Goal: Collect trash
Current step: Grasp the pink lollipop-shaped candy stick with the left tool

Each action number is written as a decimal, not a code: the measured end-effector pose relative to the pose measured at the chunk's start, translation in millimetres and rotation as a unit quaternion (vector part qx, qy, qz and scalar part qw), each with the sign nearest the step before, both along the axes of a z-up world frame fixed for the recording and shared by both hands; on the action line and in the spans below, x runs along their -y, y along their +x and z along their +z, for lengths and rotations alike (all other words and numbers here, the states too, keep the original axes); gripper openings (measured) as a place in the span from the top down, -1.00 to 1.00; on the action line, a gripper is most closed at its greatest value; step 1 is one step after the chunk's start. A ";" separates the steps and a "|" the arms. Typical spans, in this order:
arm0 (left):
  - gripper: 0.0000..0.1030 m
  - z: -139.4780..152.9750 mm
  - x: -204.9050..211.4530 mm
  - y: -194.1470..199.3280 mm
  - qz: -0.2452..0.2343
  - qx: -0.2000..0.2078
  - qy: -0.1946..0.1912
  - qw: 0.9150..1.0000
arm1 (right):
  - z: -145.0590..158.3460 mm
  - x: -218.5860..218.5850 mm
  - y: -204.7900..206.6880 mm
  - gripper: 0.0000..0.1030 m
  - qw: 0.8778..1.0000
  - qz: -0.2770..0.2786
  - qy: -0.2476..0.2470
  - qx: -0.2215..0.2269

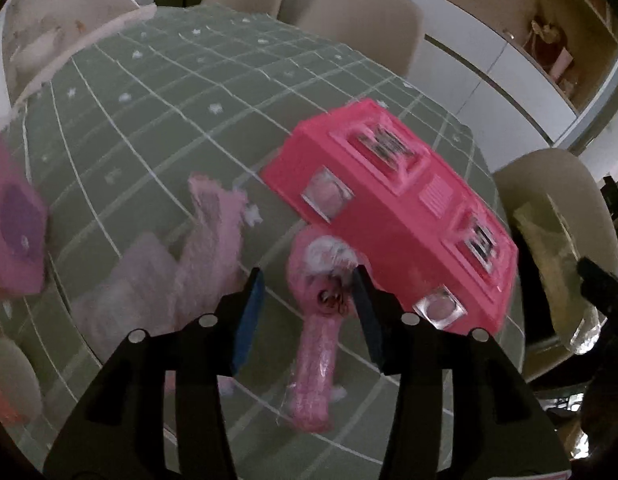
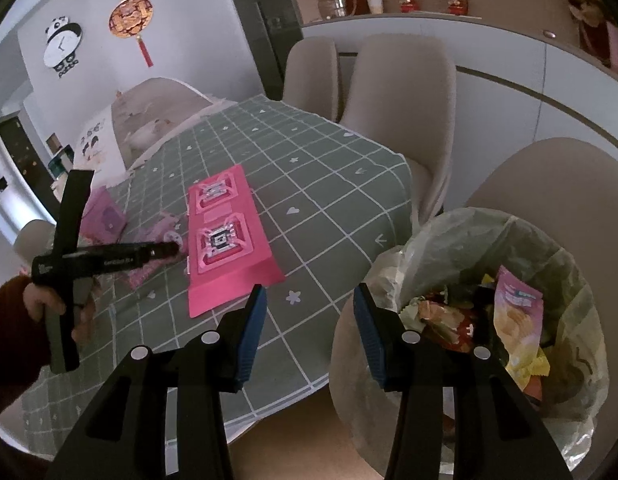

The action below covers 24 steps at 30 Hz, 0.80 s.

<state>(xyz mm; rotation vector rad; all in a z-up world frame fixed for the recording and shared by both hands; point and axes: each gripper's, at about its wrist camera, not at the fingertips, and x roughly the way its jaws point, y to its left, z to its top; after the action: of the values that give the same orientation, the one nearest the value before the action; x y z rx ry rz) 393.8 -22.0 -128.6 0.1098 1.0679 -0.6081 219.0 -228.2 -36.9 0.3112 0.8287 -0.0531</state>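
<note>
Left gripper [image 1: 309, 308] hangs low over the green checked cloth [image 1: 157, 120], pointing steeply down at a pink wrapper [image 1: 313, 364]. Jaws apart, nothing pinched; the wrapper's round top lies between the fingertips, the right pad close to it. The left wrist view is smeared, so contact there cannot be settled.

Other trash on the table: a pale pink crumpled wrapper [image 1: 205, 248] just left of the target, a pink packet [image 1: 13, 240] at the far left edge, and a big pink tray [image 1: 389, 216] just right of the target, nearly touching it.

Right gripper [image 2: 309, 332] waits off the table's near right corner, jaws apart and empty, beside the bin [image 2: 509, 304]. The bin stands at the right of the table, bag-lined and already part full of wrappers.

Step in hand, as judged: pick up the pink wrapper. To do it well:
- Centre the pads on the wrapper's bulky top, not the flat film tail, which would likely slip.
- Keep the right finger clear of the tray edge, or it may be dragged along.
- Press down lightly before closing; the cloth could bunch into the jaws.
- Lift straight, then carry right to the bin.
</note>
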 end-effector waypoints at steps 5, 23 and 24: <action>0.20 -1.5 13.1 -19.9 0.004 0.026 0.027 0.999 | 1.1 5.9 -3.1 0.17 1.000 0.019 -0.001 0.003; 0.72 14.0 -82.0 -116.8 0.194 -0.016 -0.049 0.980 | 6.4 -26.5 18.1 0.17 0.992 0.123 0.011 0.022; 0.72 11.2 -98.2 -125.6 0.216 -0.019 -0.046 0.975 | 5.5 -36.4 23.7 0.17 0.991 0.132 0.012 0.021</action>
<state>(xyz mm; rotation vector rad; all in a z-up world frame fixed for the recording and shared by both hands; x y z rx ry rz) 268.3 76.2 -117.4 -0.2120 1.0573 -0.2647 242.6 -191.8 -31.4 0.2221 0.8229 0.2107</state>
